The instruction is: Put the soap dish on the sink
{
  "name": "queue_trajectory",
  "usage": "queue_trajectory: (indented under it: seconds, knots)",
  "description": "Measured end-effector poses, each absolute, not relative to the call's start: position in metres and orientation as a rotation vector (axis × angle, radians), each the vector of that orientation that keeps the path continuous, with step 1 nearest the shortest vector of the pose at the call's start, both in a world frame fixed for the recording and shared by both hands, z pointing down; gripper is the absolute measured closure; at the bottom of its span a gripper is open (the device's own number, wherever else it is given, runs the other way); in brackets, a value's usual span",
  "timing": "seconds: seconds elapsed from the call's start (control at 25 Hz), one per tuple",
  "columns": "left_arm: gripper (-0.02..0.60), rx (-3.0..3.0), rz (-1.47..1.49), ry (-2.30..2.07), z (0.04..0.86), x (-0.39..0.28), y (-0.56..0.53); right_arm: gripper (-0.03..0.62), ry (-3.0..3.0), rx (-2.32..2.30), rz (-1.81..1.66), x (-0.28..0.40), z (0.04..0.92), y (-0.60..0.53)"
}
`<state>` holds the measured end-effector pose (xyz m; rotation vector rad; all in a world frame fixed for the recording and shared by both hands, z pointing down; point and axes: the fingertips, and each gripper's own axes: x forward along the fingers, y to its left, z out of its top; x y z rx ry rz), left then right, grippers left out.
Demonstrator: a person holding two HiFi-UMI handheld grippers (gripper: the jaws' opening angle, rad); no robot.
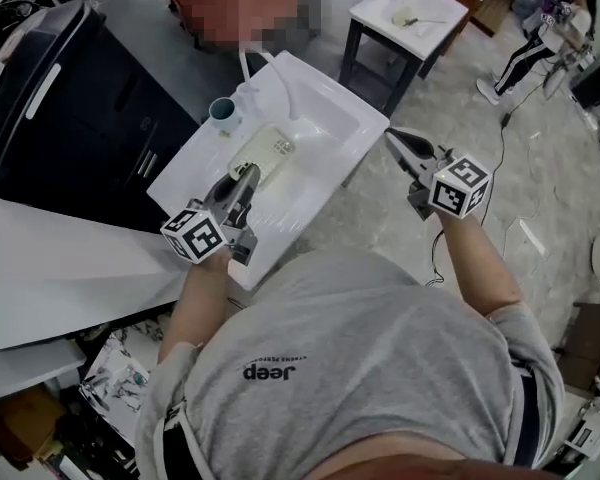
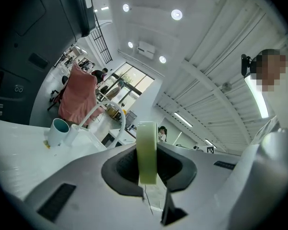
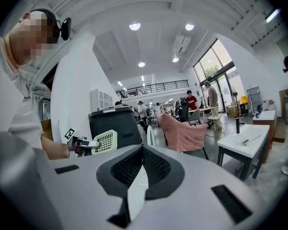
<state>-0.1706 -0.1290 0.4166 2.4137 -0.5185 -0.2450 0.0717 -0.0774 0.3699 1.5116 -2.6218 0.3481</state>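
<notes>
A pale green slotted soap dish (image 1: 271,152) hangs over the white sink (image 1: 325,118), and my left gripper (image 1: 248,176) is shut on its near edge. In the left gripper view the soap dish (image 2: 146,152) stands edge-on between the two pads, above the sink's flat rim (image 2: 19,166). My right gripper (image 1: 391,137) hovers past the sink's right edge with its jaws shut and nothing in them. In the right gripper view the pads meet at the right gripper (image 3: 142,169), and the soap dish (image 3: 104,142) shows off to the left in the other gripper.
A blue-lined cup (image 1: 223,113) and a curved white faucet (image 1: 280,83) stand at the sink's back left. A black cabinet (image 1: 70,98) is to the left, a white board (image 1: 60,268) below it. A second sink on a dark stand (image 1: 405,16) stands farther back.
</notes>
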Motion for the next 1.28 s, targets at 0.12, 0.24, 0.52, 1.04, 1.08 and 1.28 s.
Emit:
queue_trajectory:
  seconds: [0.12, 0.24, 0.52, 1.04, 1.08, 1.28]
  knots:
    - [0.528, 2.398, -0.256, -0.551, 0.417, -0.177, -0.145, 0.54, -2.637, 1.49, 0.356, 0.073, 0.375, -0.1]
    - [0.528, 2.398, -0.259, -0.589, 0.415, -0.175, -0.159, 0.54, -2.669, 1.461, 0.362, 0.08, 0.381, -0.127]
    - [0.528, 2.377, -0.278, -0.722, 0.416, -0.147, -0.192, 0.539, -2.767, 1.321, 0.366, 0.115, 0.386, -0.193]
    - [0.528, 2.322, -0.426, -1.141, 0.376, -0.078, -0.215, 0.54, -2.916, 0.834, 0.297, 0.185, 0.37, -0.29]
    - [0.528, 2.32, -0.432, -1.159, 0.372, -0.075, -0.216, 0.54, -2.921, 0.816, 0.303, 0.188, 0.37, -0.296]
    - [0.528, 2.304, -0.457, -1.206, 0.358, -0.078, -0.223, 0.54, -2.939, 0.744, 0.326, 0.186, 0.374, -0.313]
